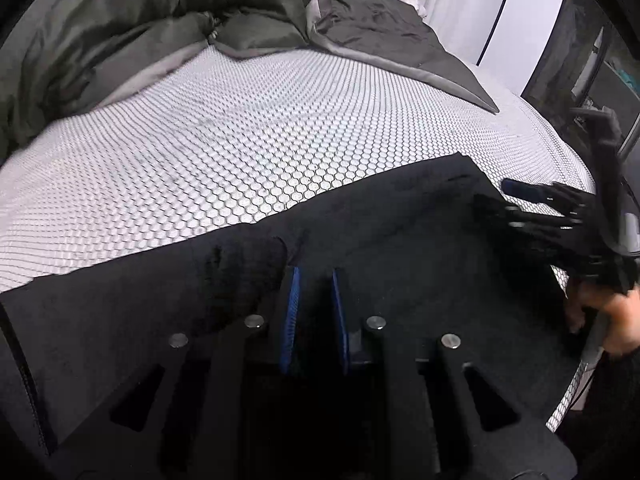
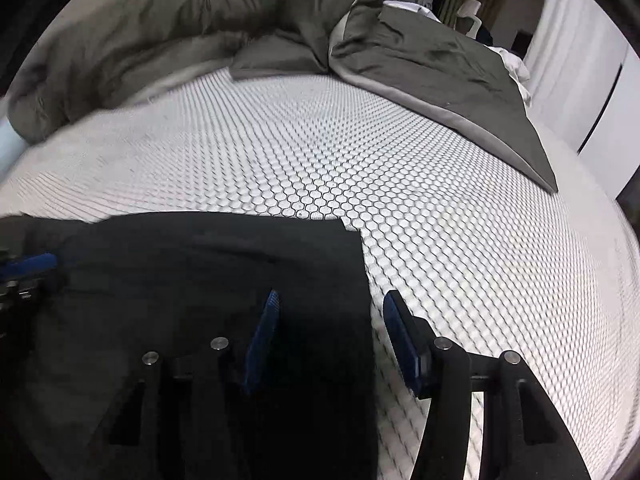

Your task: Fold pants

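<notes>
Black pants (image 2: 208, 280) lie flat on honeycomb mattress (image 2: 440, 220), under both tools. Left gripper (image 1: 314, 280) nearly closed; can't tell if it pinches cloth. Right gripper (image 2: 332, 304) half open, holding nothing, straddling pants' edge. Rumpled grey duvet (image 2: 240, 12) ahead.

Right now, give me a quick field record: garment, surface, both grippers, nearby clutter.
garment: black pants lying flat on the bed
surface: honeycomb-patterned mattress
left gripper: jaws narrow, over the pants; grip unclear
right gripper: open, straddling the pants' right edge, not pinching
clutter: grey duvet bunched at the far side
</notes>
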The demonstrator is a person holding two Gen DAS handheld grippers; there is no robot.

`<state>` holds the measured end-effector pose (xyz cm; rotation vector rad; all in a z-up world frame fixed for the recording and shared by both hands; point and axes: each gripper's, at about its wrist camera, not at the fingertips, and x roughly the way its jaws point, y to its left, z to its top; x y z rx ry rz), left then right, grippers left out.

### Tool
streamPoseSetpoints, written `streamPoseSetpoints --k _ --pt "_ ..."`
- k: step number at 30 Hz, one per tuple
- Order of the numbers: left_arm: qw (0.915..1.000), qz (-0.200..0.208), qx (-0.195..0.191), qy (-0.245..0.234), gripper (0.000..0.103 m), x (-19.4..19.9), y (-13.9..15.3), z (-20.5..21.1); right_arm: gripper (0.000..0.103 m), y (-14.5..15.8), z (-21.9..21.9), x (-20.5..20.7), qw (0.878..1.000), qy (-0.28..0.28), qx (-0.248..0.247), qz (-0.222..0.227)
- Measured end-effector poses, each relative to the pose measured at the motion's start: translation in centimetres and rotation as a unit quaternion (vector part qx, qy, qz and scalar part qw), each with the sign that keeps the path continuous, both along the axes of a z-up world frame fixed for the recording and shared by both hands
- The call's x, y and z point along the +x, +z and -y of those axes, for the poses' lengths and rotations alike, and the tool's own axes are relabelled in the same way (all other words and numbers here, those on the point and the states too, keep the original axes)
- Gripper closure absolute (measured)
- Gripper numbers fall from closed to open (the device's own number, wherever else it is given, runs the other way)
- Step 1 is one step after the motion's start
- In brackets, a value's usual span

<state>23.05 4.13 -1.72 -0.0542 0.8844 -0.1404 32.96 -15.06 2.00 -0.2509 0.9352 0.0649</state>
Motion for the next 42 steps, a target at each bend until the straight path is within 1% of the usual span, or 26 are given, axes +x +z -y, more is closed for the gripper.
streamPoseSetpoints --k 2,3,4,6,8,9,11,12,14,17,20,22,23,25,26,27,29,30,33,34,36,37,38,40,41,42 --pt "0.9998 0.017 0.007 -0.003 0.087 -1.5 1.3 0.3 0.046 2.3 0.3 -2.7 0.999 0.025 0.023 0.023" --pt "0.9995 0.028 -0.002 -0.016 0.087 -2.6 2.0 0.5 0.043 3.2 0.0 -4.3 0.998 0.043 0.035 0.032" --pt "0.9989 0.032 -0.011 -0.031 0.086 -3.7 2.4 0.8 0.036 3.8 -0.3 -6.1 0.996 0.065 0.049 0.035" --pt "0.9981 0.03 -0.013 -0.053 0.083 -5.6 2.4 1.5 0.035 3.4 -2.0 -8.4 0.99 0.119 0.076 0.019" --pt "0.9968 0.018 -0.003 -0.078 0.082 -7.1 1.3 2.3 0.035 1.7 -3.5 -9.3 0.986 0.147 0.076 -0.009" --pt "0.9965 0.01 0.008 -0.082 0.082 -7.5 0.7 2.7 0.035 0.6 -3.9 -9.7 0.986 0.152 0.065 -0.023" --pt "0.9956 -0.001 0.039 -0.085 0.082 -7.8 -0.7 2.8 0.035 -1.7 -3.9 -9.4 0.988 0.15 0.018 -0.044" --pt "0.9953 0.0 0.039 -0.089 0.082 -7.9 -1.2 2.5 0.035 -2.4 -3.6 -9.6 0.989 0.144 -0.011 -0.042" --pt "0.9959 0.004 0.017 -0.089 0.082 -8.2 -1.1 1.7 0.035 -1.9 -2.1 -10.4 0.992 0.122 -0.025 -0.035" --pt "0.9956 0.01 0.022 -0.09 0.082 -8.8 -1.2 1.3 0.032 -1.4 0.8 -10.8 0.996 0.074 -0.056 -0.017" --pt "0.9962 0.015 0.029 -0.081 0.082 -9.3 -0.9 1.3 0.033 -0.7 3.3 -11.6 0.998 0.061 -0.024 -0.014" --pt "0.9961 0.03 0.061 -0.057 0.082 -10.0 0.3 1.9 0.034 0.6 2.7 -12.8 0.997 0.068 -0.031 0.002" --pt "0.9955 0.041 0.064 -0.056 0.082 -10.5 1.0 2.2 0.034 1.3 1.9 -13.6 0.996 0.082 -0.029 0.01" --pt "0.9943 0.059 0.042 -0.079 0.078 -11.6 2.1 3.5 0.034 2.1 0.7 -15.7 0.993 0.115 -0.007 0.015" --pt "0.9926 0.061 0.037 -0.099 0.071 -11.9 2.1 4.4 0.034 2.2 -0.3 -16.1 0.991 0.131 0.002 0.014" --pt "0.9908 0.056 0.043 -0.116 0.064 -12.1 1.7 5.3 0.034 2.1 -1.3 -16.4 0.988 0.151 0.009 0.009" --pt "0.9876 0.038 0.066 -0.137 0.063 -12.0 0.3 6.8 0.034 1.1 -3.2 -17.0 0.981 0.192 0.021 -0.011" --pt "0.987 0.025 0.075 -0.14 0.063 -11.8 -0.7 7.2 0.034 0.3 -3.8 -17.1 0.981 0.195 0.02 -0.018" --pt "0.9868 0.012 0.081 -0.14 0.064 -11.9 -2.1 6.7 0.034 -2.1 -3.2 -18.1 0.983 0.177 -0.016 -0.036" --pt "0.9873 0.012 0.08 -0.137 0.064 -12.3 -2.0 6.2 0.034 -2.2 -2.1 -17.4 0.985 0.171 -0.015 -0.034" --pt "0.9882 0.009 0.081 -0.13 0.061 -13.0 -1.8 5.4 0.034 -1.9 0.2 -18.6 0.989 0.144 -0.018 -0.022" --pt "0.9884 0.004 0.082 -0.128 0.061 -13.4 -2.0 4.8 0.031 -1.7 1.7 -19.1 0.992 0.123 -0.024 -0.016" --pt "0.9884 0.0 0.082 -0.128 0.061 -13.7 -2.0 4.2 0.028 -1.7 3.2 -19.4 0.994 0.105 -0.017 -0.015" --pt "0.9895 0.003 0.084 -0.118 0.06 -14.7 -2.0 2.8 0.028 -1.8 5.2 -19.1 0.996 0.086 0.02 -0.023" --pt "0.9904 0.005 0.083 -0.11 0.057 -15.4 -1.9 2.3 0.028 -1.6 5.9 -19.6 0.996 0.079 0.032 -0.022" --pt "0.9915 0.009 0.079 -0.103 0.055 -16.4 -1.8 1.6 0.028 -1.4 6.2 -19.8 0.996 0.079 0.027 -0.018"
